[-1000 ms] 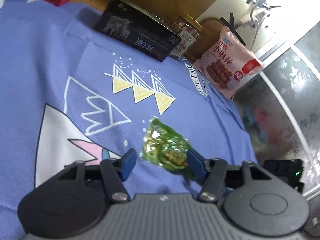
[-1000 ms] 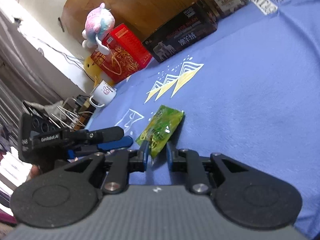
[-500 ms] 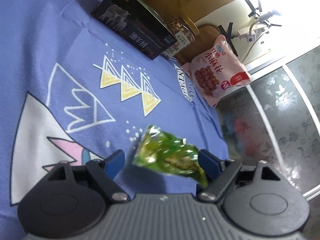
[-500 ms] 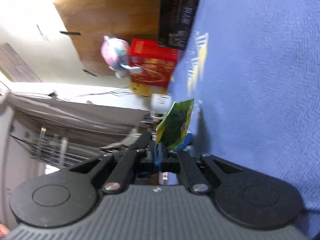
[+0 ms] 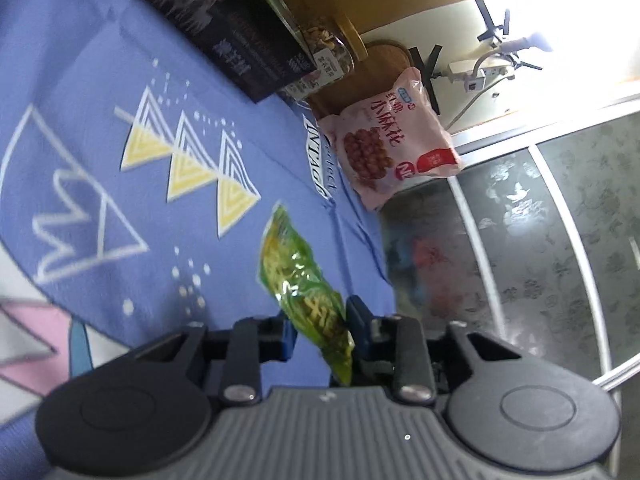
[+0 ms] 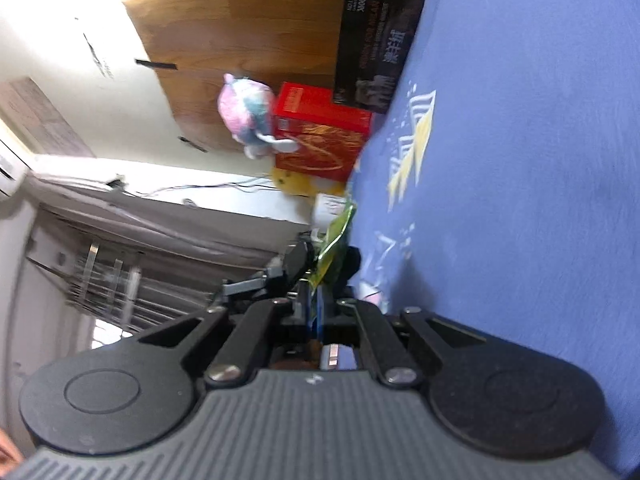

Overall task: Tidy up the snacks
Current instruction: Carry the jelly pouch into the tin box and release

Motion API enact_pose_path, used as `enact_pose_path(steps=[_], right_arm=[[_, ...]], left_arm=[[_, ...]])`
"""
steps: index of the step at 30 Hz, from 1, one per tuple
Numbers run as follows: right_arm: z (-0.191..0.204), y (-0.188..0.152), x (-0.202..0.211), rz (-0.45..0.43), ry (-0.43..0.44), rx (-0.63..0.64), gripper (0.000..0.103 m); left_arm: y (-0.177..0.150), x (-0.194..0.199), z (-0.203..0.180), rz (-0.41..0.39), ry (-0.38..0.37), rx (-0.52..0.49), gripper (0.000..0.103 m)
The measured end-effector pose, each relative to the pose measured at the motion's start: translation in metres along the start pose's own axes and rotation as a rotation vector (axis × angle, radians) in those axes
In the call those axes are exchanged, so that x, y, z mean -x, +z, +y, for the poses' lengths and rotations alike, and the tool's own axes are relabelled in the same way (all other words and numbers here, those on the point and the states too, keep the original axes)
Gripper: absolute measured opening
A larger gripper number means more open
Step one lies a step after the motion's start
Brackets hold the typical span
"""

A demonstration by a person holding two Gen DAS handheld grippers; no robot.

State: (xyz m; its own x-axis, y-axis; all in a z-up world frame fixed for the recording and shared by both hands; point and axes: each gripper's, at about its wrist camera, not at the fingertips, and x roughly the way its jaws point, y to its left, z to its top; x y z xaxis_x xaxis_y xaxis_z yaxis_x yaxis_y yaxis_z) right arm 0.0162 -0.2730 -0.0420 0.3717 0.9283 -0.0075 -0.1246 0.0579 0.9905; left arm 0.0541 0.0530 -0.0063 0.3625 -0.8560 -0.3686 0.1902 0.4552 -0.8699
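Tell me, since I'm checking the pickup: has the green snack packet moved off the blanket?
Yes. The green snack packet now hangs lifted above the blue blanket, between the left gripper jaws.

A bed covered in a blue blanket [image 5: 100, 92] printed with white and yellow triangles. At its far edge rest a black box [image 5: 236, 36], a nut jar [image 5: 332, 54] beside it, and a pink snack bag [image 5: 396, 140] farther right.

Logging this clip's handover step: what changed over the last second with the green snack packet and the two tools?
The green snack packet, flat on the blue cloth a second ago, is now lifted and turned on edge. The right tool has kept its pinch on it; the left tool, open then, has closed in around it. The pink bag and black box stayed put.
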Motion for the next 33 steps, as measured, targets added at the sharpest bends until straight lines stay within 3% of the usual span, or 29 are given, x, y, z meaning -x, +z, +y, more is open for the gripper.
enact_pose_path(steps=[5,12,16,20,23,25,28,33], right_arm=[[0.032,0.028,-0.02,0.014,-0.119,0.161,0.005],[0.093,0.106,-0.083,-0.044,-0.28,0.484,0.005],[0.094,0.16,-0.125,-0.089,-0.394,0.582,0.005],[0.082,0.192,-0.165,-0.119,-0.56,0.717,0.007],[0.07,0.196,-0.183,-0.137,-0.67,0.811,0.013],[0.063,0.197,-0.182,-0.149,-0.693,0.842,0.02],[0.058,0.195,-0.169,-0.204,-0.669,0.818,0.029],[0.058,0.176,-0.136,-0.246,-0.647,0.768,0.031]], left_arm=[[0.032,0.007,-0.024,-0.045,0.059,-0.109,0.024],[0.13,-0.003,-0.07,-0.175,0.249,-0.313,0.028],[0.189,-0.035,-0.065,-0.213,0.371,-0.368,0.03],[0.227,-0.064,-0.043,-0.206,0.503,-0.368,0.041],[0.225,-0.069,-0.033,-0.218,0.6,-0.4,0.054],[0.217,-0.068,-0.033,-0.239,0.654,-0.436,0.056],[0.205,-0.06,-0.035,-0.273,0.693,-0.47,0.056],[0.17,-0.041,-0.06,-0.327,0.703,-0.53,0.058]])
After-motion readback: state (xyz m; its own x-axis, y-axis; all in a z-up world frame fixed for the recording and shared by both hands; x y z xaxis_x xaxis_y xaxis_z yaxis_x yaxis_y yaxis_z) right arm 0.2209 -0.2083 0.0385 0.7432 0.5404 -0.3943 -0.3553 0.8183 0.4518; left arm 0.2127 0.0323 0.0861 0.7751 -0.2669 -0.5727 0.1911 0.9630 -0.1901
